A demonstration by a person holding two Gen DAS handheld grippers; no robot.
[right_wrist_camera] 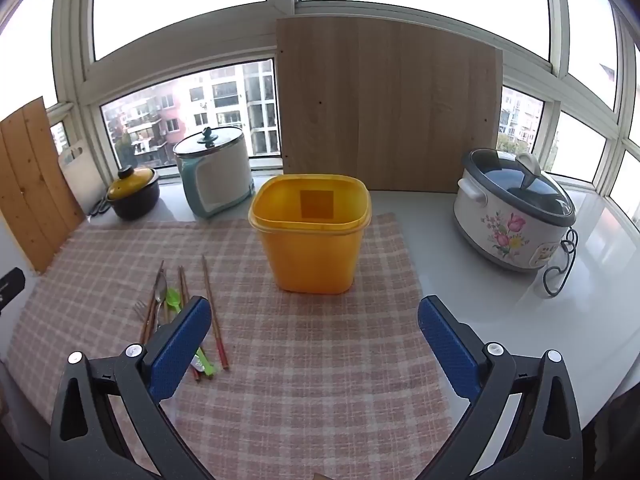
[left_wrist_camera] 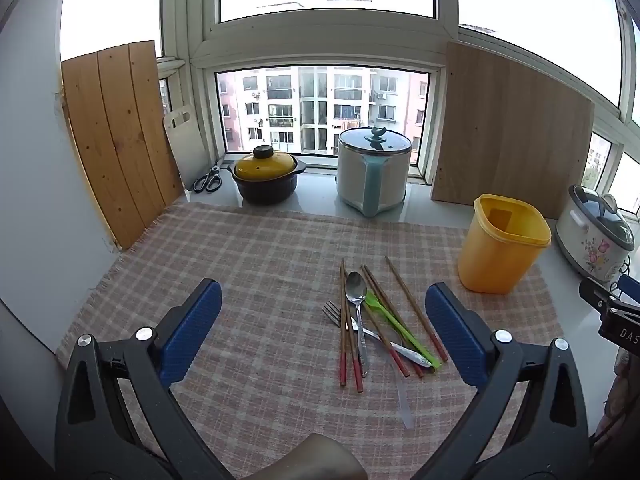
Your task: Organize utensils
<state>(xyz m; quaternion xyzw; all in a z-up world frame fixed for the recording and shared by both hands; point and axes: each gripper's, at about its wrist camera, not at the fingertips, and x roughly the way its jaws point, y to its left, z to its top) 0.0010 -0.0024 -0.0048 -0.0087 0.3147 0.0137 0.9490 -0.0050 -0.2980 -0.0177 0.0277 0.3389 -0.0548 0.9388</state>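
A pile of utensils lies on the checked cloth [left_wrist_camera: 256, 264]: several red-tipped wooden chopsticks [left_wrist_camera: 343, 332], a metal spoon [left_wrist_camera: 357, 292], a metal fork [left_wrist_camera: 333, 314] and a green plastic utensil [left_wrist_camera: 394, 326]. An empty yellow plastic bin [left_wrist_camera: 500, 244] stands upright to their right. My left gripper [left_wrist_camera: 323, 326] is open and empty, held above the cloth around the pile. My right gripper [right_wrist_camera: 314, 334] is open and empty, in front of the yellow bin [right_wrist_camera: 312, 236]; the pile [right_wrist_camera: 176, 308] lies by its left finger. The right gripper's edge shows in the left wrist view [left_wrist_camera: 612, 312].
On the sill stand a yellow-lidded dark pot [left_wrist_camera: 266, 178], a white and blue cooker [left_wrist_camera: 374, 170], scissors [left_wrist_camera: 209, 180] and a floral slow cooker [right_wrist_camera: 516, 216]. Wooden boards [left_wrist_camera: 120, 140] [right_wrist_camera: 388, 104] lean against the windows. The counter edge runs along the right.
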